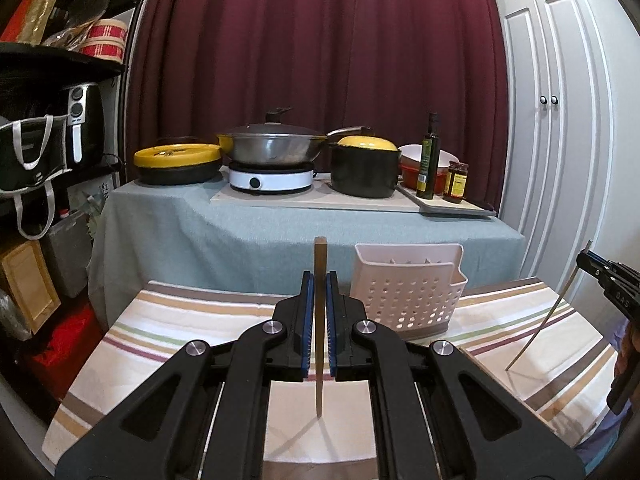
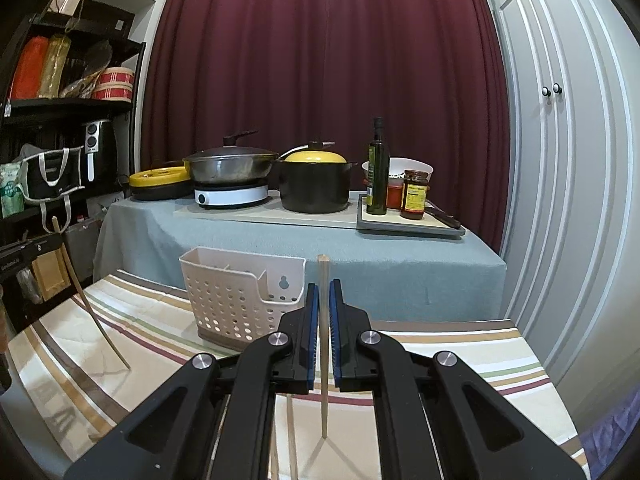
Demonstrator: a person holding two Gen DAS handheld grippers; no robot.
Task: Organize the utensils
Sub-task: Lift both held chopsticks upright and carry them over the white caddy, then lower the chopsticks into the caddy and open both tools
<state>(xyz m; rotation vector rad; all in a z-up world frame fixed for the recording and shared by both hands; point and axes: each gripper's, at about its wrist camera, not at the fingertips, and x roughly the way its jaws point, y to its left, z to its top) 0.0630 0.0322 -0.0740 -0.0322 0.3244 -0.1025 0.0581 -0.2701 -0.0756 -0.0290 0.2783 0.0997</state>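
Left tool (image 1: 319, 320) clamps a darker wooden chopstick (image 1: 319, 380) upright at lower centre, right tool (image 2: 324, 328) a pale wooden chopstick (image 2: 323, 392). Risk: either thin stick could pivot and miss the white perforated plastic caddy (image 1: 408, 292) standing mid-frame on the striped worktop (image 1: 160, 344).

Utensil caddy (image 1: 408, 292) stands on near table (image 1: 180, 344), far edge, 12 o'clock. Left chopstick (image 1: 319, 320) at caddy's 9 o'clock, right chopstick (image 2: 323, 344) at its 3 o'clock, both upright, tips on table. Second table (image 1: 248, 236) behind carries cookware
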